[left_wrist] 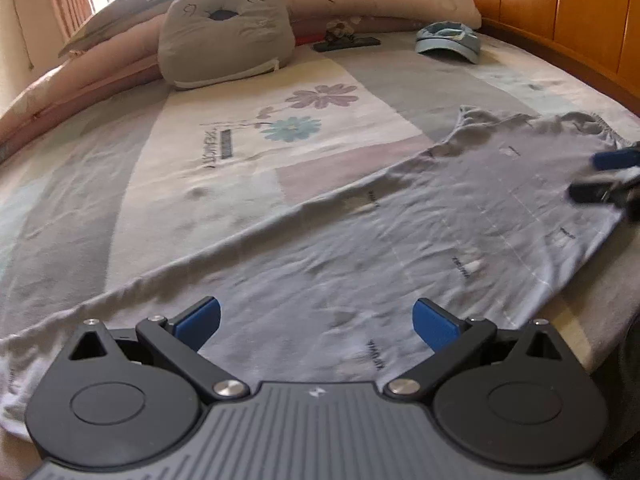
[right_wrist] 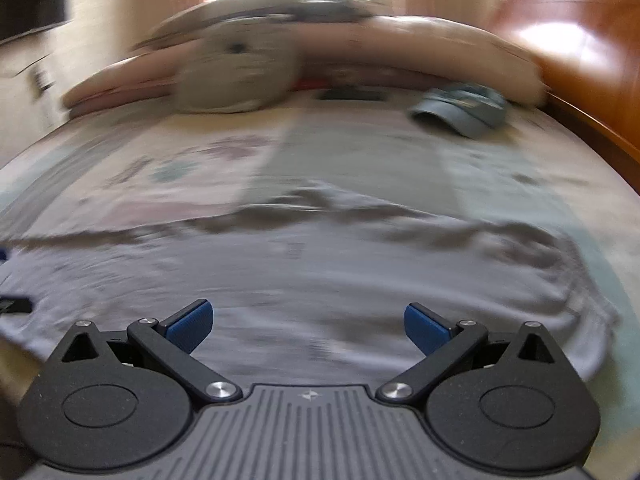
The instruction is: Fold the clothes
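Grey T-shirt [left_wrist: 400,240] flat on bed [left_wrist: 100,200], directly beneath and ahead of both jaws | left gripper [left_wrist: 316,320] jaws spread, empty | right gripper [right_wrist: 309,326] jaws spread, empty | advice: pinch one fabric layer at hem corners, lift evenly.

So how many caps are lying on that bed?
1. The blue cap lies at the far side of the bed, near the wooden headboard. Others could hide behind the pillows.
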A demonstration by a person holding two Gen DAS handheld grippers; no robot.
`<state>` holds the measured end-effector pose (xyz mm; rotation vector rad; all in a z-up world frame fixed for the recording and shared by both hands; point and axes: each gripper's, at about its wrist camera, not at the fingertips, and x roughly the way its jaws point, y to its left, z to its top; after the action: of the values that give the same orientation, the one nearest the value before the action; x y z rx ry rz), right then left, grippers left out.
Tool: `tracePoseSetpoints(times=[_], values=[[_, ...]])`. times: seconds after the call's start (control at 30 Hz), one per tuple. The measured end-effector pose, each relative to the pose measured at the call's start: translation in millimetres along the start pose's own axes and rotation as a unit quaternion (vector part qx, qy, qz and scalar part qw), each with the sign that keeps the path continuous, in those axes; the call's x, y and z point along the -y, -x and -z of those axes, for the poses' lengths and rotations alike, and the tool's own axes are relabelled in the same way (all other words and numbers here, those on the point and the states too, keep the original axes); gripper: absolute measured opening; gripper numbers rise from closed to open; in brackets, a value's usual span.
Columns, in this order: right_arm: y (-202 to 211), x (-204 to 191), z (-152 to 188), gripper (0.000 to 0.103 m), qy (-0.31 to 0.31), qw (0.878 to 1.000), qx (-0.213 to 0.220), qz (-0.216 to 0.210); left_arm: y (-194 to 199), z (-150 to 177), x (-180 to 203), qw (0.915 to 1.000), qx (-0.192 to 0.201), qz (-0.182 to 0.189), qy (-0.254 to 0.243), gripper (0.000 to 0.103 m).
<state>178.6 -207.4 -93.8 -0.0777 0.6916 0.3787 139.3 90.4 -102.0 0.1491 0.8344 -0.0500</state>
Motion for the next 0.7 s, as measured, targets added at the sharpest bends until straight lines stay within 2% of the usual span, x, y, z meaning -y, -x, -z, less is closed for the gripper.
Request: tracePoseSetpoints(times=[0.07, 0.17, 0.33, 0.4, 0.57, 0.7], values=[[-7.3, -19.7, 1.0, 0.103, 0.029, 0.999, -0.010, -0.015, -4.1, 2.2, 1.3, 0.9999, -0.010, -0.004, -0.003, 0.102], [-20.9, -37.8, 6.3, 0.103, 0.052, 0.998, -0.036, -0.016, -9.4, 8.0, -2.7, 0.9995, -0.030, -0.012, 0.003, 0.102], [-25.9, -37.1, 11.4, 0.103, 0.046, 0.998, -0.048, -0.019, -4.7, 26.8, -23.8, 0.9964, -0.034, 0.013, 0.077, 0.102], [-26.3, -36.0, 10.6, 0.103, 0.046, 0.997, -0.050, -0.021, 1.8, 29.7, -26.6, 0.9963, -0.037, 0.009, 0.077, 0.102], [-27.3, -34.7, 11.9, 0.103, 0.048, 0.997, -0.047, -0.024, 15.3, 25.1, -46.3, 0.9947, -0.016, -0.020, 0.100, 0.102], [-28.1, -34.5, 12.8, 0.103, 0.049, 0.998, -0.045, -0.024, 6.4, 31.0, -66.3, 0.9896, -0.030, -0.039, 0.135, 0.102]])
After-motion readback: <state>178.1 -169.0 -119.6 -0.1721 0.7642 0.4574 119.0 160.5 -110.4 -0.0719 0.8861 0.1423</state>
